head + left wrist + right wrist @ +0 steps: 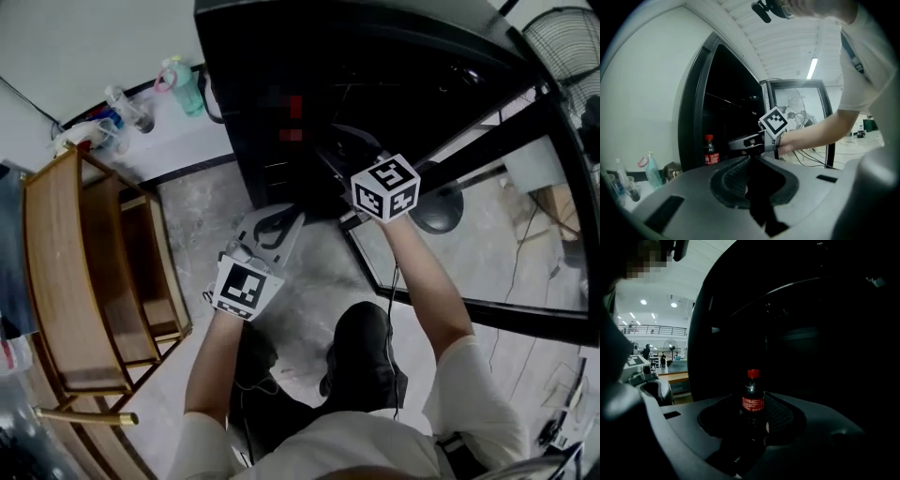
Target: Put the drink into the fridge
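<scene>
Right gripper (pixel 750 401) at the fridge (pixel 691 117) opening, jaws partly apart, gripping nothing | we see the cola bottle (pixel 708 151) upright inside the fridge, near its left wall, beyond those jaws | our left gripper (pixel 750 159) closed, empty, outside

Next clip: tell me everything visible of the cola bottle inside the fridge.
The cola bottle is small, with a red screw cap, a red label round its upper body and dark liquid inside. It looks like clear plastic. It stands upright inside the dark fridge, close to its left wall. Its base is hidden, so what it rests on cannot be seen. The right gripper is beside it with jaws apart, and nothing grips the bottle.
</scene>
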The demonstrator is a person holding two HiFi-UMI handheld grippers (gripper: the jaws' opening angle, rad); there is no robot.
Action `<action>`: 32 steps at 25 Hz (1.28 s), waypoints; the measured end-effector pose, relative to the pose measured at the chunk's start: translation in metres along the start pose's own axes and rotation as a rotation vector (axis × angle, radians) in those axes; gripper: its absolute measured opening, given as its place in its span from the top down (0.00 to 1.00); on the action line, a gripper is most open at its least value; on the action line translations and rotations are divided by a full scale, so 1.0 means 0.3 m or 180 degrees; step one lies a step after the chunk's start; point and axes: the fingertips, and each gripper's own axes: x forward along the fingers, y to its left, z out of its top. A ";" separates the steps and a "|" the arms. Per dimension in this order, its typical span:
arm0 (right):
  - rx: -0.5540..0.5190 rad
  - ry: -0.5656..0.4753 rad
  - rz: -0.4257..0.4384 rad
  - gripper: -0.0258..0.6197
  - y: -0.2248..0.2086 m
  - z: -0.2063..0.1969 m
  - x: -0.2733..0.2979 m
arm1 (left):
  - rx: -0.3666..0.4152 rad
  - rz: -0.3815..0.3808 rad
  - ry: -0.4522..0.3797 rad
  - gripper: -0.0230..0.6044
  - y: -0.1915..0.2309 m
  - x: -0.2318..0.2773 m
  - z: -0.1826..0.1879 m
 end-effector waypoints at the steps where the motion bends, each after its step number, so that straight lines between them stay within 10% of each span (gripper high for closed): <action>1: 0.0021 0.0022 -0.0010 0.74 0.008 0.020 -0.021 | -0.0044 -0.0002 0.0057 0.92 0.000 -0.006 0.043; 16: 0.0244 0.0175 0.0077 0.92 0.181 0.600 -0.428 | -0.0154 0.0234 0.0312 0.92 -0.042 -0.156 0.713; 32: 0.0170 0.0123 0.0288 0.97 0.427 1.091 -1.110 | -0.0607 0.0490 0.0312 0.92 -0.435 -0.461 1.344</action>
